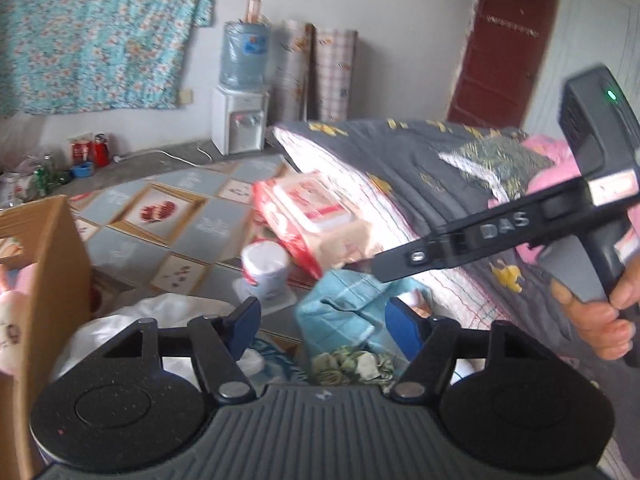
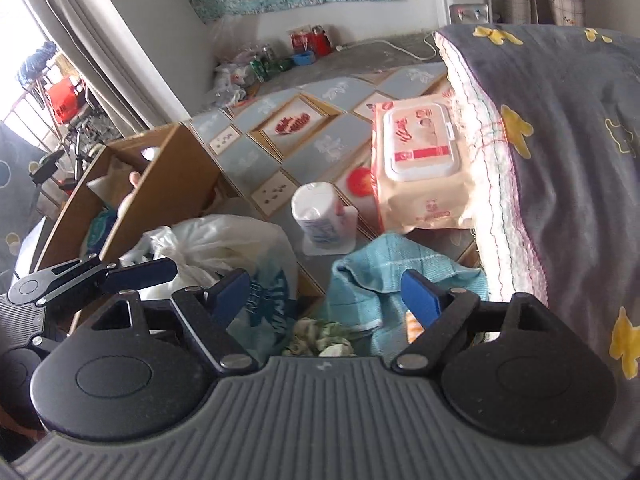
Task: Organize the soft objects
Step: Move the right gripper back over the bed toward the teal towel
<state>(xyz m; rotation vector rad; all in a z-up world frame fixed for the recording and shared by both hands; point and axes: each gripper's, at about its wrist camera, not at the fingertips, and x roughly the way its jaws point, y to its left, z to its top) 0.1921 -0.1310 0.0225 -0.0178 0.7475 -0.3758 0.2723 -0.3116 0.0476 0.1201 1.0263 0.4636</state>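
Sorting under way: some soft things boxed, more left out.

From the left wrist, our left tool [image 1: 324, 320] stands wide and empty over the blue towel [image 1: 344, 308]; a pink plush [image 1: 12, 312] sits in the box [image 1: 56, 248]. From the right wrist, our right tool [image 2: 326, 294] is wide and empty too; the towel [image 2: 384, 276], wipes [image 2: 420, 160] and white bag [image 2: 224, 240] lie on the mat [image 2: 304, 140], by the quilt [image 2: 560, 140].

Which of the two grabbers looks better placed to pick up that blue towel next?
Probably the right. The right gripper stands open with the blue towel straight ahead between its fingers. The left gripper, also open, has the towel off-centre, nearer its right finger.
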